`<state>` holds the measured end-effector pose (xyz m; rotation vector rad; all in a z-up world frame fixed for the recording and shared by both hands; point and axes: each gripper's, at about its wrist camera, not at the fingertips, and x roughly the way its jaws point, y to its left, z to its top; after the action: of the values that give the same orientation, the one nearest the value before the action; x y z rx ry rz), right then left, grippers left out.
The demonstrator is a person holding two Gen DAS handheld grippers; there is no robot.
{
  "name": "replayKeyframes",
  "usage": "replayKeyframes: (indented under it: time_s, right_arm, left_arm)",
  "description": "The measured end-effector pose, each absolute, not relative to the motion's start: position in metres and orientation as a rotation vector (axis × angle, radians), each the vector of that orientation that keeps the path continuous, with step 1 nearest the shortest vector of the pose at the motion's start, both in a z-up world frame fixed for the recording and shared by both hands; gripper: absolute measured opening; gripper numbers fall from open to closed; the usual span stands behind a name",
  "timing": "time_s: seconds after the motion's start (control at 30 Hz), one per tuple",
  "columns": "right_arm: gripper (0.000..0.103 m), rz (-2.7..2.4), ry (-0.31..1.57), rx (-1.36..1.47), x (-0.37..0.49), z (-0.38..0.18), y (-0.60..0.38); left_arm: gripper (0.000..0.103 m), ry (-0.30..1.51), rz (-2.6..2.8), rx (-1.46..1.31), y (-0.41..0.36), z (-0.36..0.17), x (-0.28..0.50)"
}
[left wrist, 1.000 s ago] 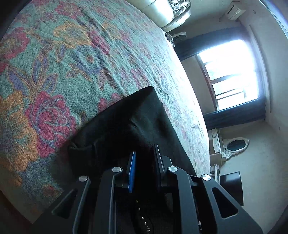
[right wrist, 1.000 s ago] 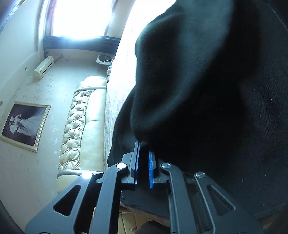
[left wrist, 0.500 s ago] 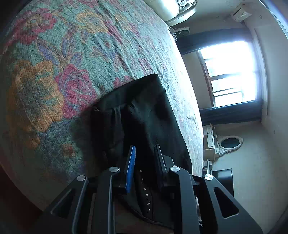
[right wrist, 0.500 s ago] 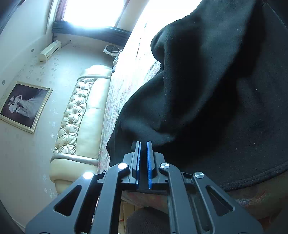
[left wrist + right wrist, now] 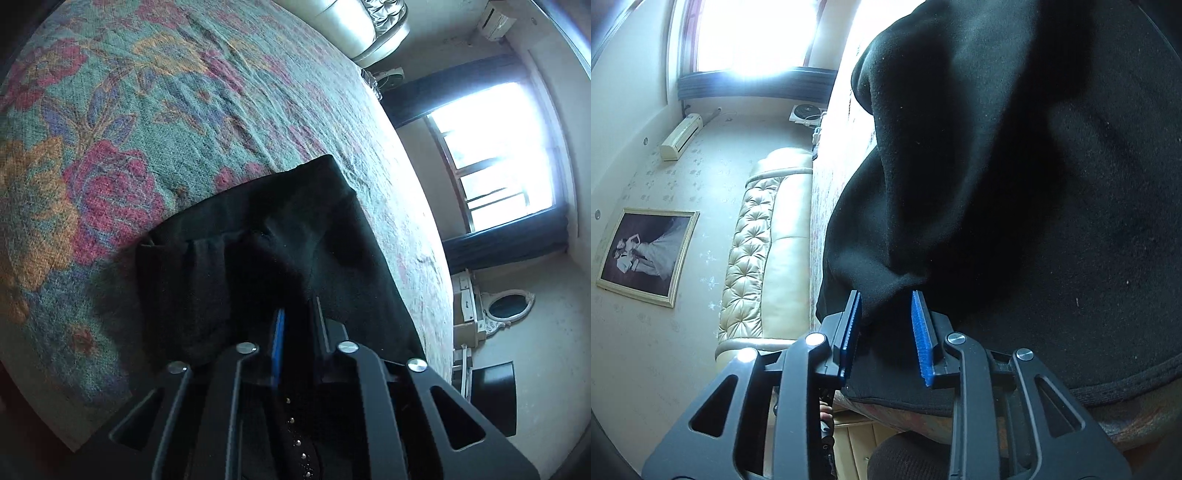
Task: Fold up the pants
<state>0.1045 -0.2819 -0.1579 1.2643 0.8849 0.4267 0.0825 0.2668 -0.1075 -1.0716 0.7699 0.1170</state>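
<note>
The black pants (image 5: pixel 280 240) lie bunched and partly folded on the floral bedspread (image 5: pixel 129 122). My left gripper (image 5: pixel 297 325) sits low over them with its jaws a little apart and black cloth between the pads. In the right wrist view the pants (image 5: pixel 1015 184) fill most of the frame, with a rounded fold hanging just in front of my right gripper (image 5: pixel 886 321). The right jaws stand wide apart with the blue pads bare, and the cloth fold rests between them ungripped.
The bed's edge runs close below both grippers. A tufted cream headboard (image 5: pixel 764 251) stands at the far end, with a framed picture (image 5: pixel 646 254) on the wall. A bright window (image 5: pixel 495 158) and an oval mirror (image 5: pixel 508 306) are past the bed's far side.
My right gripper has opened and let go of the pants fold it was pinching. The left gripper has shifted over the pants and the pile has settled on the bed.
</note>
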Motion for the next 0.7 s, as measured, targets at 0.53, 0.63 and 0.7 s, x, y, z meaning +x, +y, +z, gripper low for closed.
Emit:
replayKeyframes:
  time_s: [0.53, 0.63, 0.7]
  right_arm:
    - [0.062, 0.447, 0.841, 1.371, 0.097, -0.154, -0.267]
    - [0.062, 0.429, 0.855, 1.388, 0.102, -0.159, -0.263]
    - [0.062, 0.418, 0.867, 1.390, 0.102, -0.159, -0.258]
  left_arm:
    - [0.005, 0.621, 0.032, -1.314, 0.278, -0.093, 0.073]
    - [0.005, 0.617, 0.021, -1.286, 0.280, -0.083, 0.083]
    - [0.005, 0.622, 0.018, -1.281, 0.279, -0.082, 0.087]
